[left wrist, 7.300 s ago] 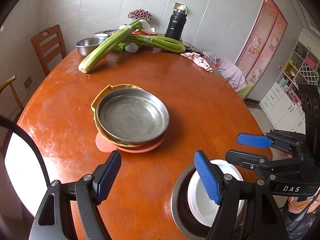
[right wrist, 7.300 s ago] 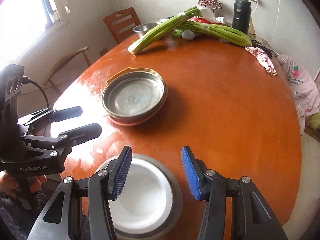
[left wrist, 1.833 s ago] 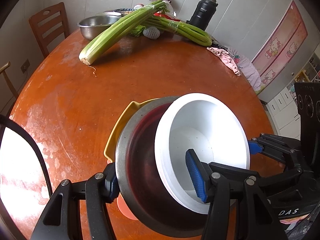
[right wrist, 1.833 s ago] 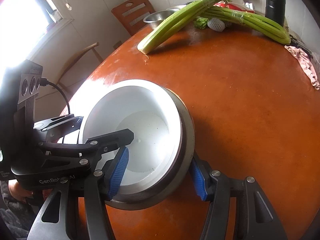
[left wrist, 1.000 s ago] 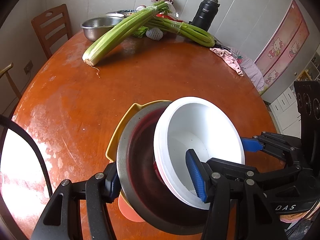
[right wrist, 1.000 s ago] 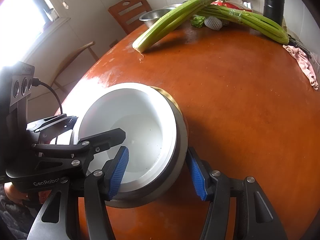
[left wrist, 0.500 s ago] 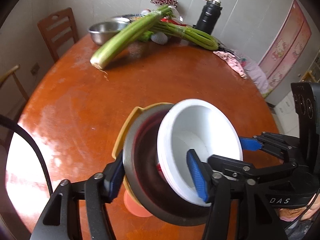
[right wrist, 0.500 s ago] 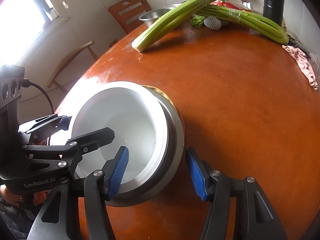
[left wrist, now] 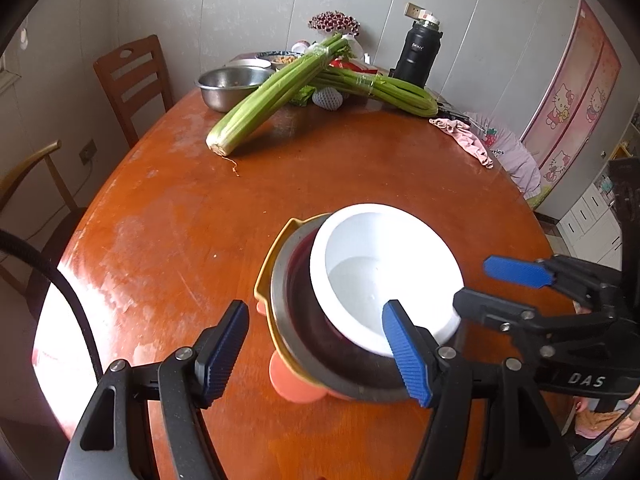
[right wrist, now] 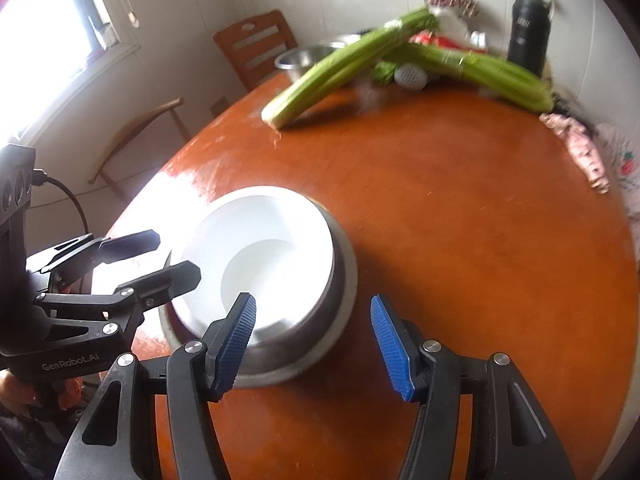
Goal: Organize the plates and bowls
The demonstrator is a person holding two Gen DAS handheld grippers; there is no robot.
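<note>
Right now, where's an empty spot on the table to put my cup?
The wide bare middle of the table, between the stacked bowls and the celery, is free. The far edge is crowded with celery, a steel bowl and a black flask.

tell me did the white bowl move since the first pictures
Yes. The white bowl left the near table edge and now sits farther in, nested in the steel bowl atop the plate stack.

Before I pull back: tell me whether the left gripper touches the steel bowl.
Apart. The left wrist view shows bare table between the left gripper pad and steel bowl.
</note>
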